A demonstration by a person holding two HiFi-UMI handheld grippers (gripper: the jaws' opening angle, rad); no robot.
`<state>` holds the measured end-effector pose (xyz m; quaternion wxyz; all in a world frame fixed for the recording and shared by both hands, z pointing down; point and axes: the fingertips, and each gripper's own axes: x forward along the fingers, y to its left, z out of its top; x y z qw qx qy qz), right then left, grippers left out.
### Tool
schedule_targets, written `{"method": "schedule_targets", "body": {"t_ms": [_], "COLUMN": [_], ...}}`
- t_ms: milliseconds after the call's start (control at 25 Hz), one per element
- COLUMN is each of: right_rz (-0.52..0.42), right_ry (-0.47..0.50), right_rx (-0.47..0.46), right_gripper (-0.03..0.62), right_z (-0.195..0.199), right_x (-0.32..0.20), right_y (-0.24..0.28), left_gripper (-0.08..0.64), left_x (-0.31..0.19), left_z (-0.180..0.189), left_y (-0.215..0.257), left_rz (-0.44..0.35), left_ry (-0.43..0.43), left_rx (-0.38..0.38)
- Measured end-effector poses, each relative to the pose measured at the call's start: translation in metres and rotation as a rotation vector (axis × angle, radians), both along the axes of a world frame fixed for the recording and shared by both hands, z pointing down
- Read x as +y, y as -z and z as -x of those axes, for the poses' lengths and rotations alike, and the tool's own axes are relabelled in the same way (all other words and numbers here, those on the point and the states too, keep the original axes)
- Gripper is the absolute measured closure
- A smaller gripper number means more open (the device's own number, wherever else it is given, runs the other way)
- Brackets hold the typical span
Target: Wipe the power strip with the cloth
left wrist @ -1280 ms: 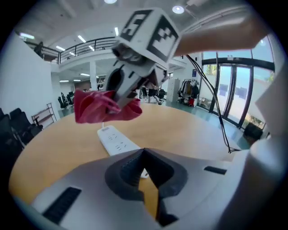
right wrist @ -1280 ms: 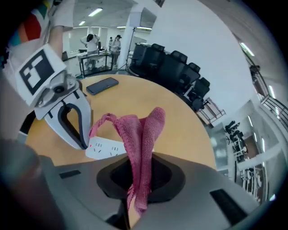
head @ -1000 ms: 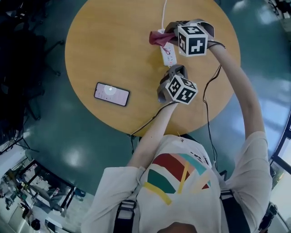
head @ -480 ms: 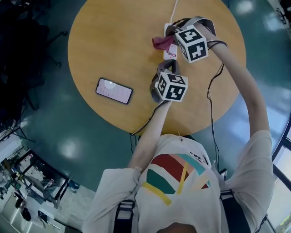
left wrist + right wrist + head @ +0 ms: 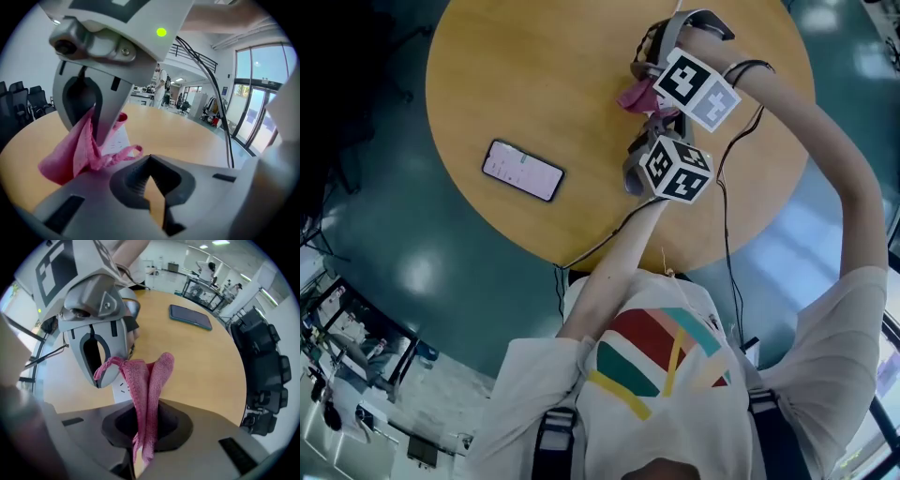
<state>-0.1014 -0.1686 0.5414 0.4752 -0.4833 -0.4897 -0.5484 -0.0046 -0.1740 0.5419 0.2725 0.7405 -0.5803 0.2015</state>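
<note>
Right gripper (image 5: pixel 145 406) clamped on cloth (image 5: pixel 150 376), left gripper (image 5: pixel 151 161) jaws together, empty, by strip (image 5: pixel 121 389): likely risk is the unpinned strip skidding under the wipe, or bunched cloth skimming it.

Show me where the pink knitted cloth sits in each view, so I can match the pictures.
Head view: pink knitted cloth near the top, just right of centre.
Left gripper view: cloth lower left, hanging from the right gripper.
Right gripper view: cloth bottom centre, clamped in that gripper's jaws.
Shared landmark: the round wooden table.
</note>
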Motion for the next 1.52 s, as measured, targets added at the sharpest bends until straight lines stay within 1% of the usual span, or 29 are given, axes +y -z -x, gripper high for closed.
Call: {"method": "schedule_targets", "body": {"t_ms": [120, 240, 320, 440, 520, 600, 680, 760, 920, 1040, 1240, 1400, 1520], "right_rz": [-0.015, -0.015, 0.0, 0.048, 0.058, 0.062, 0.065, 0.032, -0.094, -0.151, -0.217, -0.234, -0.216], "right_ry": [0.14, 0.199, 0.211, 0.195, 0.203, 0.213, 0.214, 0.23, 0.27, 0.246, 0.184, 0.117, 0.069], "right_rx": [0.028, 0.046, 0.051, 0.057, 0.068, 0.067, 0.058, 0.053, 0.061, 0.061, 0.055, 0.042, 0.022], "right_gripper": [0.554, 0.554, 0.553, 0.554, 0.554, 0.554, 0.554, 0.554, 0.554, 0.554, 0.554, 0.554, 0.554], "right_z": [-0.005, -0.004, -0.001, 0.003, 0.001, -0.001, -0.002, -0.003, -0.001, 0.001, 0.001, 0.001, 0.001], "right_x": [0.005, 0.008, 0.011, 0.021, 0.026, 0.027, 0.023, 0.01, -0.03, -0.058, -0.099, -0.121, -0.125], "right_y": [-0.009, -0.011, -0.015, -0.03, -0.035, -0.034, -0.032, -0.033, -0.034, -0.032, -0.031, -0.033, -0.034], "left_gripper": [0.518, 0.518, 0.518, 0.518, 0.518, 0.518, 0.518, 0.518, 0.518, 0.518, 0.518, 0.518, 0.518], "left_x": [-0.003, -0.005, -0.006, -0.01, -0.012, -0.012, -0.012, -0.013, -0.013, -0.013, -0.013, -0.013, -0.012], "left_z": [-0.007, -0.007, -0.004, -0.002, -0.003, -0.003, -0.002, -0.001, 0.001, 0.001, 0.001, 0.001, 0.001], "left_y": [-0.004, -0.002, -0.006, -0.02, -0.022, -0.018, -0.015, -0.017, -0.017, -0.015, -0.015, -0.016, -0.018], "left_rz": [0.02, 0.019, 0.016, 0.016, 0.01, 0.002, -0.002, -0.001, -0.006, -0.011, -0.011, -0.017, -0.02], "left_ry": [-0.039, -0.028, -0.025, -0.047, -0.073, -0.077, -0.062, -0.045, -0.034, -0.034, -0.026, -0.023, -0.022], "left_rx": [-0.018, 0.007, 0.008, -0.034, -0.051, -0.03, 0.001, 0.015, 0.02, 0.016, 0.03, 0.024, 0.016]}}
